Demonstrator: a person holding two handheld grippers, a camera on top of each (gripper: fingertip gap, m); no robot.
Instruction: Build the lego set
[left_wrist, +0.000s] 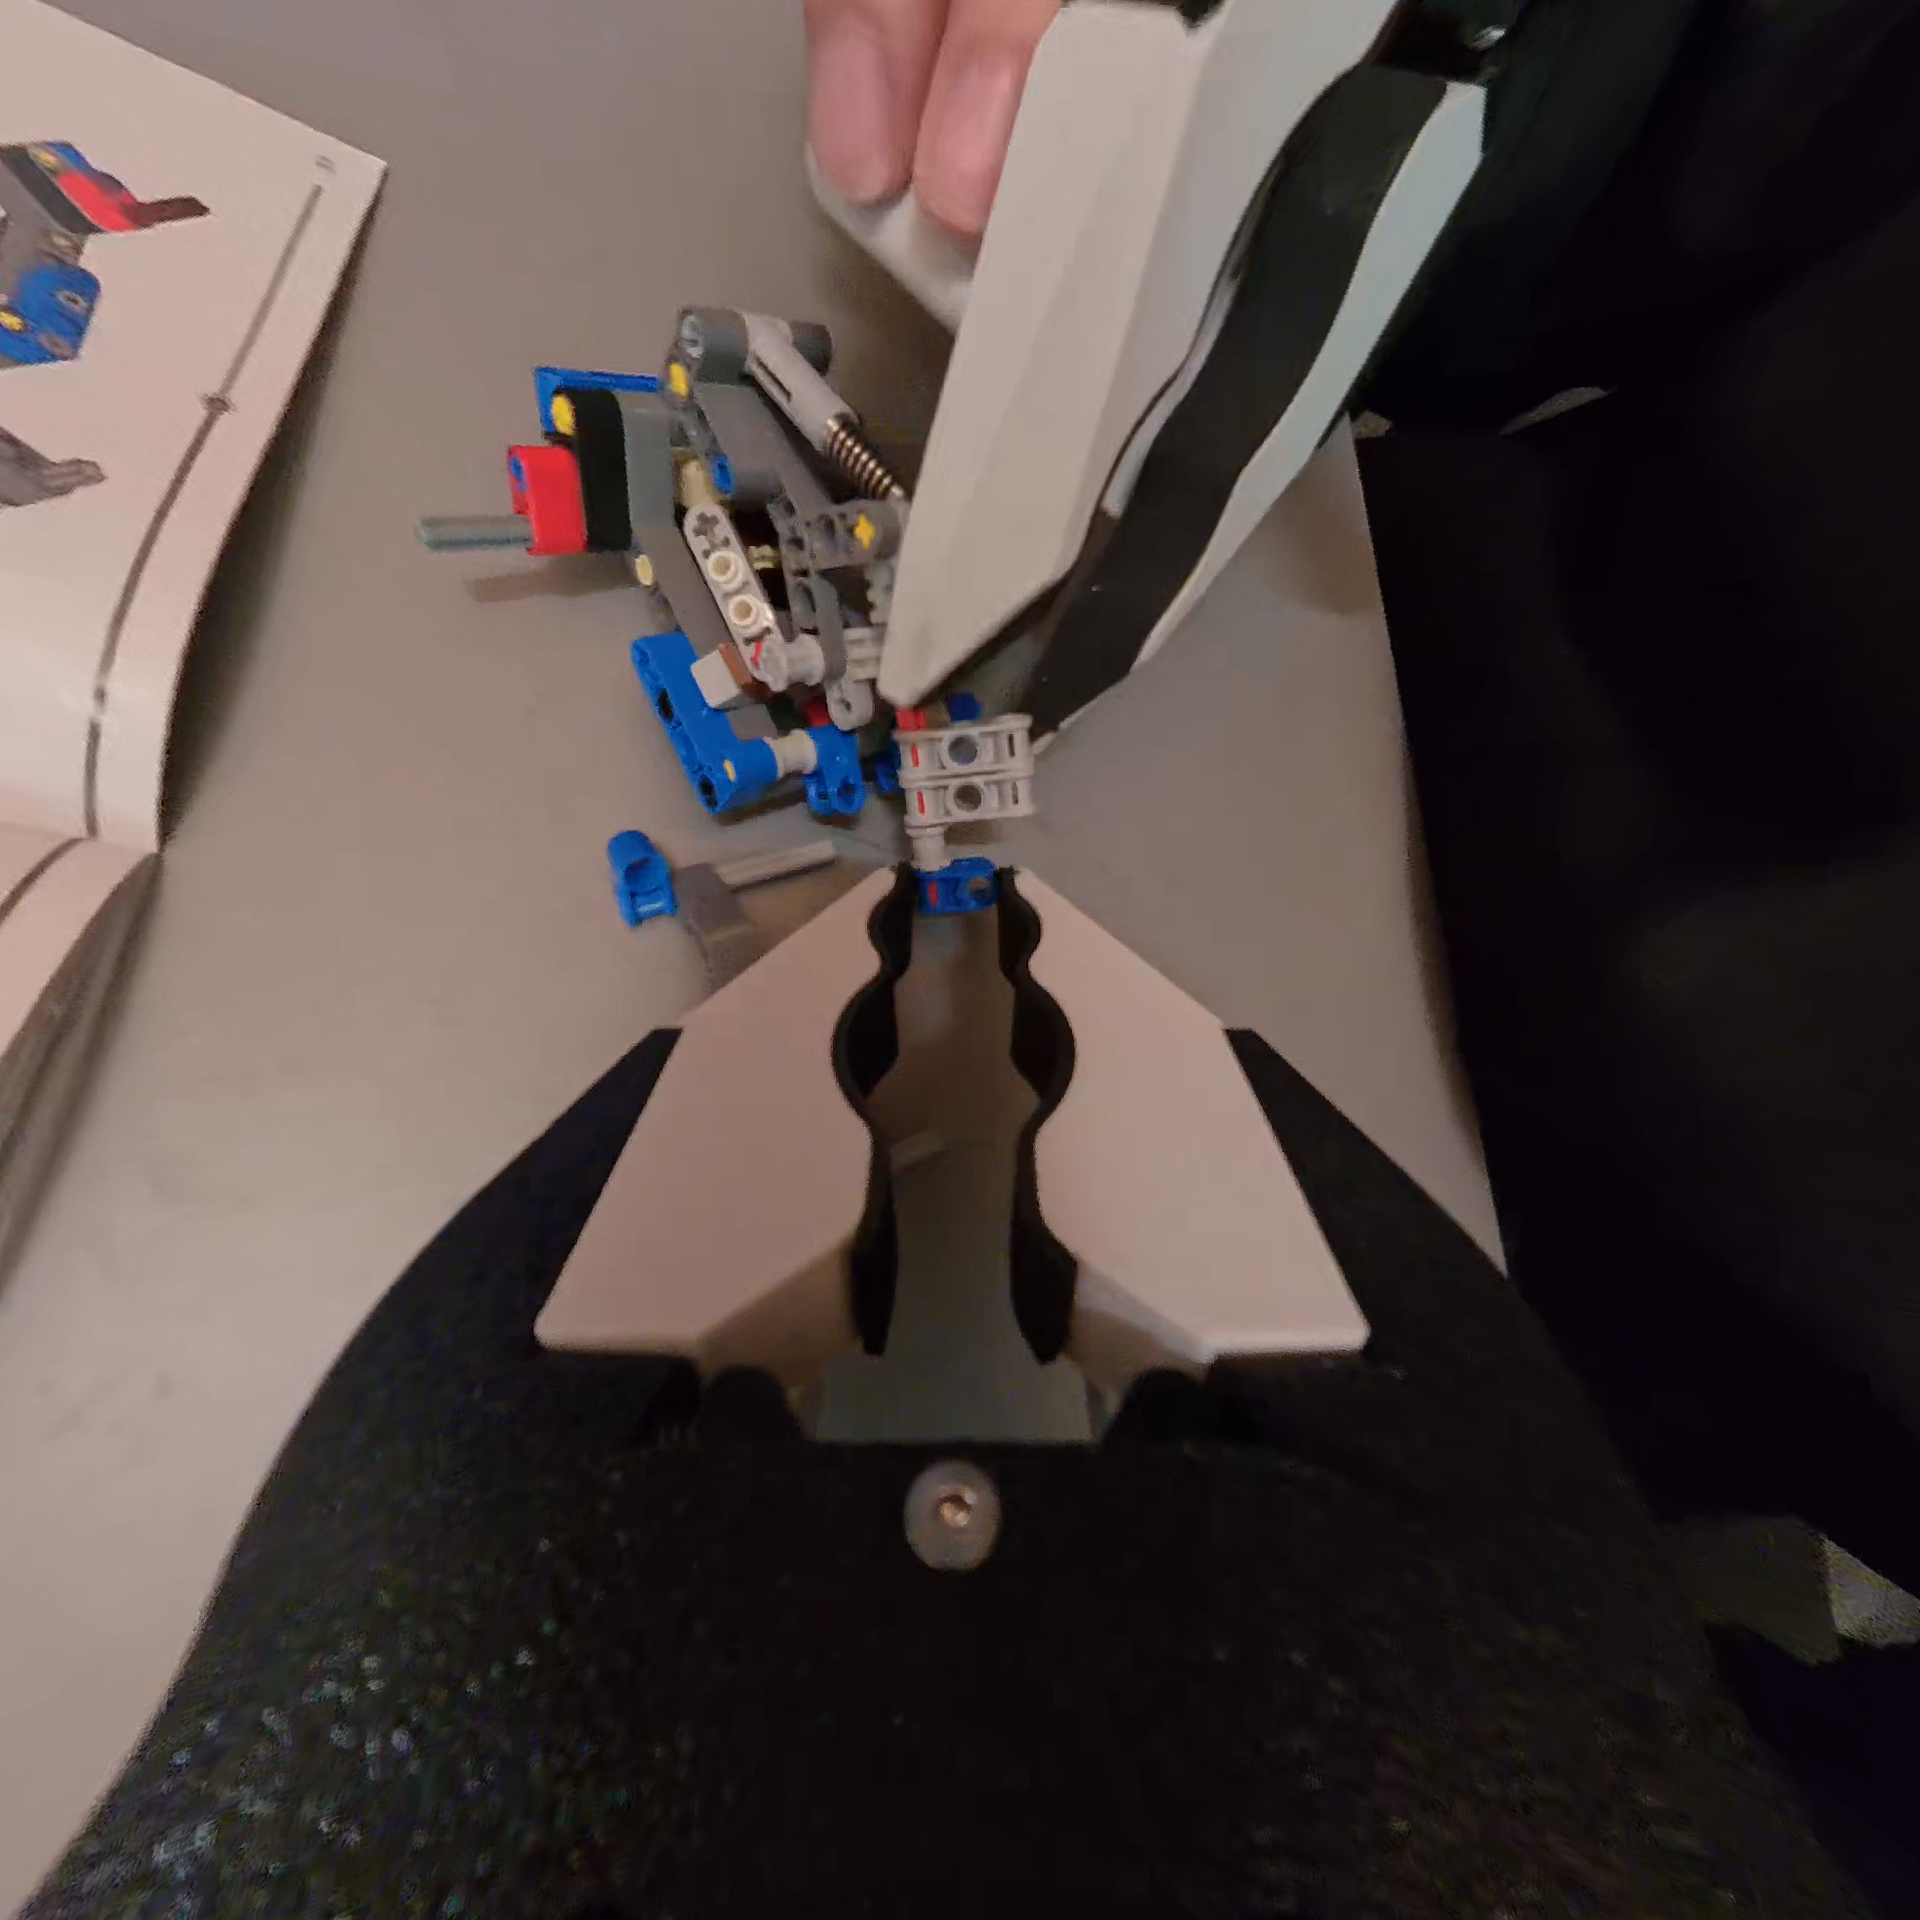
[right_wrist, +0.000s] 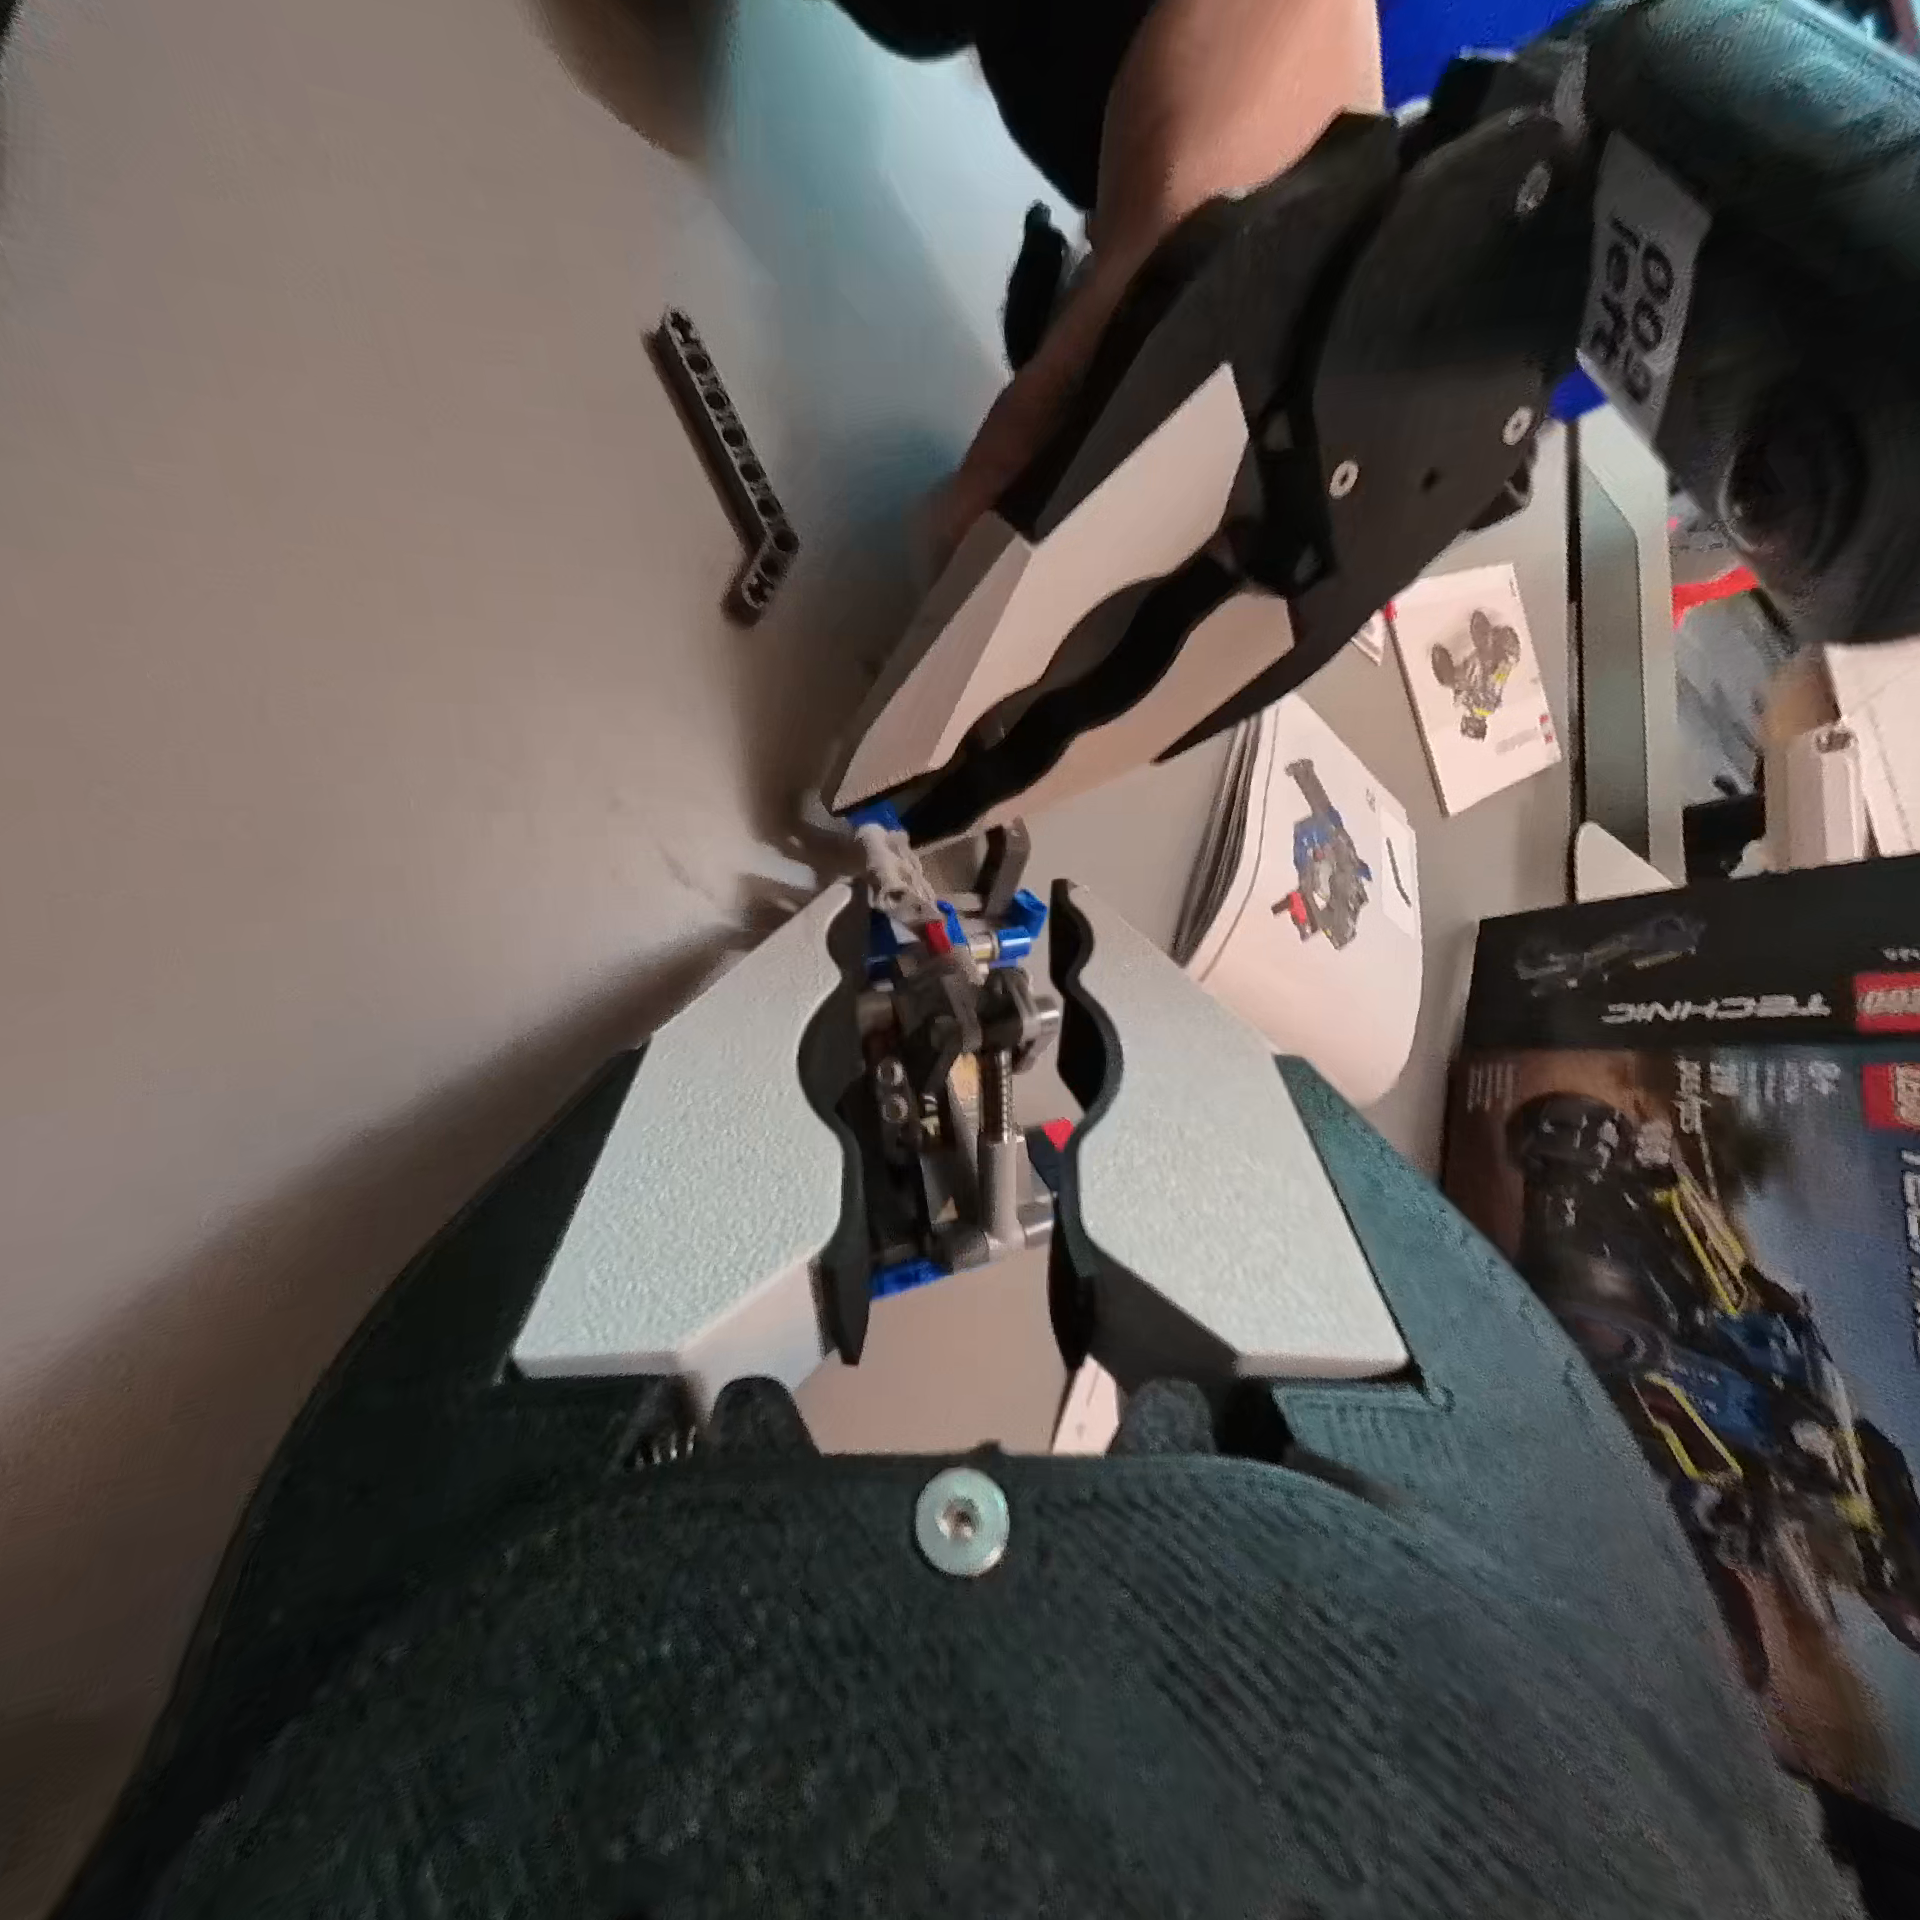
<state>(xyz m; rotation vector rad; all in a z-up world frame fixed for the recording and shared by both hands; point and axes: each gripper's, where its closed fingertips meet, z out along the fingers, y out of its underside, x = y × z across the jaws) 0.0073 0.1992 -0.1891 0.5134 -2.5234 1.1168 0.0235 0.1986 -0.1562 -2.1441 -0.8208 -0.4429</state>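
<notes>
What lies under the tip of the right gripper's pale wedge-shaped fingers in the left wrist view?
The right gripper covers the near end of the blue-and-grey Lego assembly on the grey table. Whatever it grips there is hidden.

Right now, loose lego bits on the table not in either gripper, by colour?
Blue connector: 1
Grey pieces beside it: 2, possibly joined; blurred
Black L-shaped beam: 1
Total: 4
Held, so excluded: the assembly in the right gripper, and the blue-and-grey piece in the left gripper.
</notes>
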